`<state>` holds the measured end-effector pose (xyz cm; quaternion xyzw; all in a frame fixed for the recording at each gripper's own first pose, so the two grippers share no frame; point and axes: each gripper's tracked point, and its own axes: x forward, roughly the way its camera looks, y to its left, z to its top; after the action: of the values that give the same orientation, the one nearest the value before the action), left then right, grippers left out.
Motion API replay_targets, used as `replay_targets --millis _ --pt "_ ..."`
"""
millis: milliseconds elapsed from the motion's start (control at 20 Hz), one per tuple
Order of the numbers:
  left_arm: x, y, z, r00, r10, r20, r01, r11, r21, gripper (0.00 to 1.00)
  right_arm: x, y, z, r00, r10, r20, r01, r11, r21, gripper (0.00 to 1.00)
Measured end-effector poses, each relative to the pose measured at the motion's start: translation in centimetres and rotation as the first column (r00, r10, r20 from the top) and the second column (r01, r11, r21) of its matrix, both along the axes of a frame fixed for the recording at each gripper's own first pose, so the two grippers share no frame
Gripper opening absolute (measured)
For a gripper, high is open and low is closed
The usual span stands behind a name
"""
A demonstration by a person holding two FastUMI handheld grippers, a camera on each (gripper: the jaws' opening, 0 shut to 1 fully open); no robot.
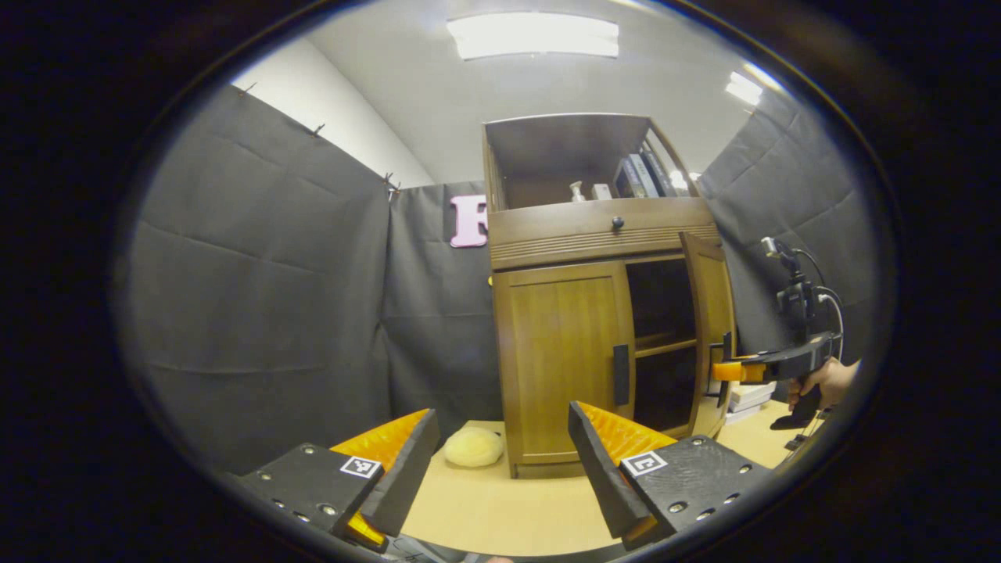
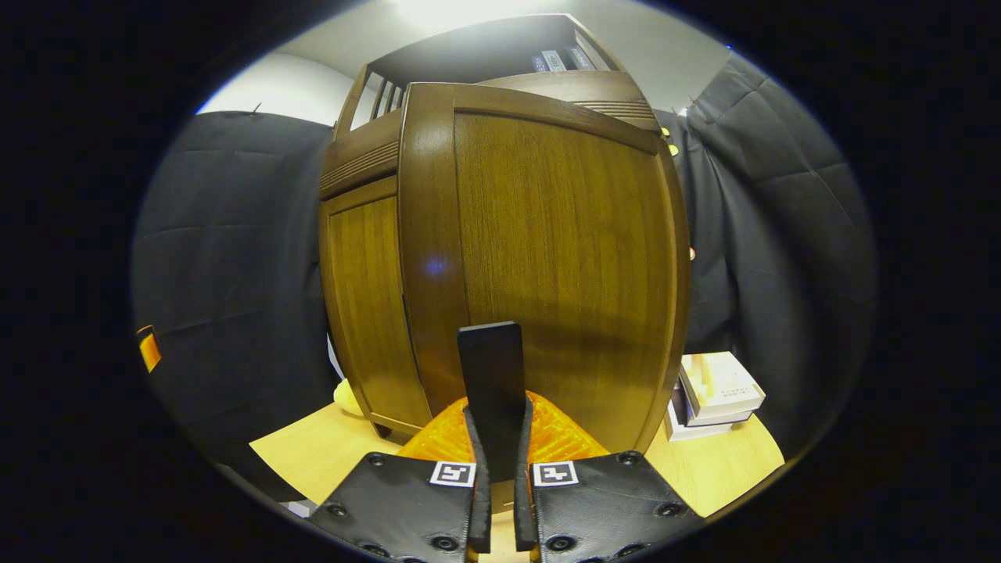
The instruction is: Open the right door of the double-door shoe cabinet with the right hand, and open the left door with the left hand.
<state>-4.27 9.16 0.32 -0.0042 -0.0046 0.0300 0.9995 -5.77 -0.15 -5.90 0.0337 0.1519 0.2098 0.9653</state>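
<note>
Right hand-held gripper [image 2: 497, 469] pinches the right door's handle [image 2: 491, 375]; right door [image 2: 547, 258] stands ajar. Left hand-held gripper [image 1: 500, 461] is spread, facing the closed left door [image 1: 561, 356] on the desk [image 1: 485, 508].

1. Black cloth wall [image 1: 258, 297] encloses the booth, left and right of frame.
2. White wall [image 1: 328, 117] rises behind the cloth, upper left.
3. Ceiling light panel [image 1: 534, 35] lit, top centre.
4. Light wooden tabletop [image 1: 500, 508] across lower frame.
</note>
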Motion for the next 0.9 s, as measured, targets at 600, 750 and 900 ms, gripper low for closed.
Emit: replay_targets --millis 600,750,900 --pt "3.2 -4.4 0.4 0.991 -0.137 0.014 0.137 0.991 -0.011 0.95 -3.2 -5.9 0.3 0.999 -0.030 -0.018 0.030 0.999 -0.028 0.13" --pt "3.5 -5.5 0.6 0.986 -0.165 0.018 0.165 0.986 -0.014 0.95 -3.6 -7.4 0.5 0.999 -0.041 -0.022 0.040 0.999 -0.035 0.16" --pt "4.3 -6.8 0.8 0.981 -0.191 0.021 0.191 0.982 -0.009 0.96 -4.0 -8.9 0.4 0.998 -0.056 -0.022 0.055 0.998 -0.041 0.09"
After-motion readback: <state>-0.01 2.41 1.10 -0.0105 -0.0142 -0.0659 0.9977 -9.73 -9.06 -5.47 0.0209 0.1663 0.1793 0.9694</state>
